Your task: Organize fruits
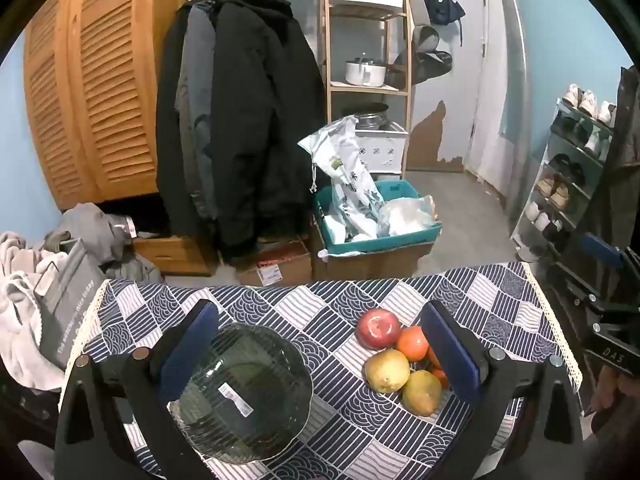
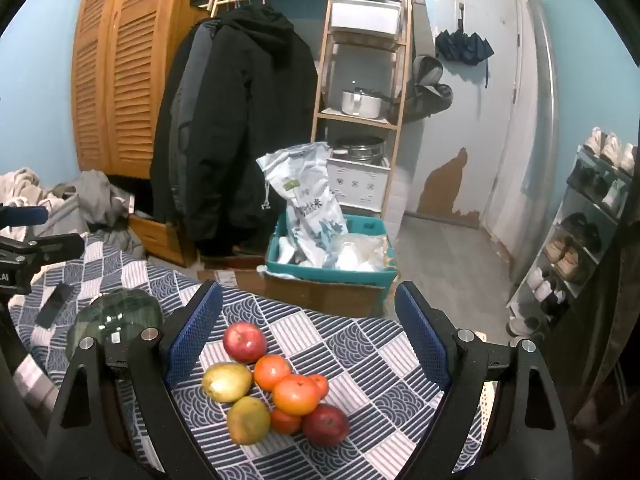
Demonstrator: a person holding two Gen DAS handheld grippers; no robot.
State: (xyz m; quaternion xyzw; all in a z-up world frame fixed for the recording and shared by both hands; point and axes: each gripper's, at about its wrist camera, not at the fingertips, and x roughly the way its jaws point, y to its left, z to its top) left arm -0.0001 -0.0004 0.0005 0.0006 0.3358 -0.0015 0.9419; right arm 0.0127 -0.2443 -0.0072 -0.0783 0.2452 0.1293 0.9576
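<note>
Fruit pile [image 2: 276, 392] sits on bench [image 2: 380, 344], near right part, all pieces touching. Glass plate [image 1: 244, 392] lies left of pile, apart from it.

My left claw [image 1: 320, 356] wide, holding nothing, plate under its left finger. My right claw [image 2: 308, 344] wide, empty, pile between its fingers.

Handling, my judgement:
- Red apple [image 2: 245, 342], far end of pile: firm, smooth, may roll; grip across widest part.
- Pears [image 2: 226, 382]: softer, bruise easily; light squeeze.
- Oranges [image 2: 296, 395]: slight give, decent grip.
- Plate: brittle, slippery; leave flat.
</note>
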